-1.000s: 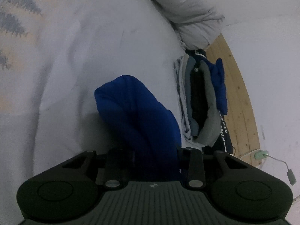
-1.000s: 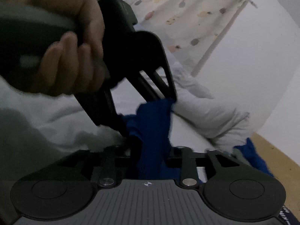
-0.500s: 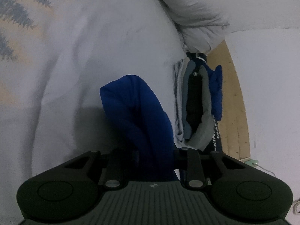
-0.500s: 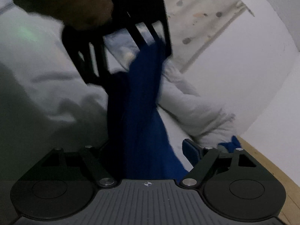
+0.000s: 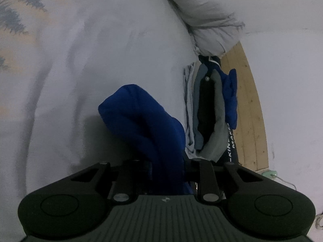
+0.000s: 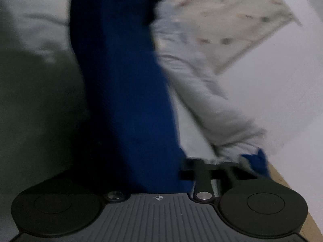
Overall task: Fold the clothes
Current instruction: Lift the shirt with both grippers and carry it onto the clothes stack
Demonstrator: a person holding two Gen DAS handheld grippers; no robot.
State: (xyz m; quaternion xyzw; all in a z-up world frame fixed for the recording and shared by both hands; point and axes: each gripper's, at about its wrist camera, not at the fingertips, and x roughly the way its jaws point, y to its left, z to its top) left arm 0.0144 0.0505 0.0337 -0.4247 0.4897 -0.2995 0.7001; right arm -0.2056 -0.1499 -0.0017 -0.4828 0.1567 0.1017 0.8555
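A blue garment (image 5: 141, 111) hangs bunched over the white bed sheet (image 5: 90, 50) in the left wrist view. It runs down between the jaws of my left gripper (image 5: 167, 167), which is shut on it. In the right wrist view the same blue garment (image 6: 121, 80) stretches as a tall band from the top edge into my right gripper (image 6: 157, 175). Those jaws are closing on the cloth, and its right finger (image 6: 193, 171) presses the cloth's edge. The left finger is hidden behind the fabric.
A stack of folded clothes (image 5: 210, 111) lies at the bed's right edge, beside a rumpled grey duvet (image 5: 212, 20). A wooden floor (image 5: 250, 111) runs along the white wall. A spotted curtain (image 6: 232, 30) hangs at the back.
My right gripper opened wide, dropped lower along the blue garment and shut on it. The hand with the left gripper has slid up out of the right wrist view. The left view barely changed.
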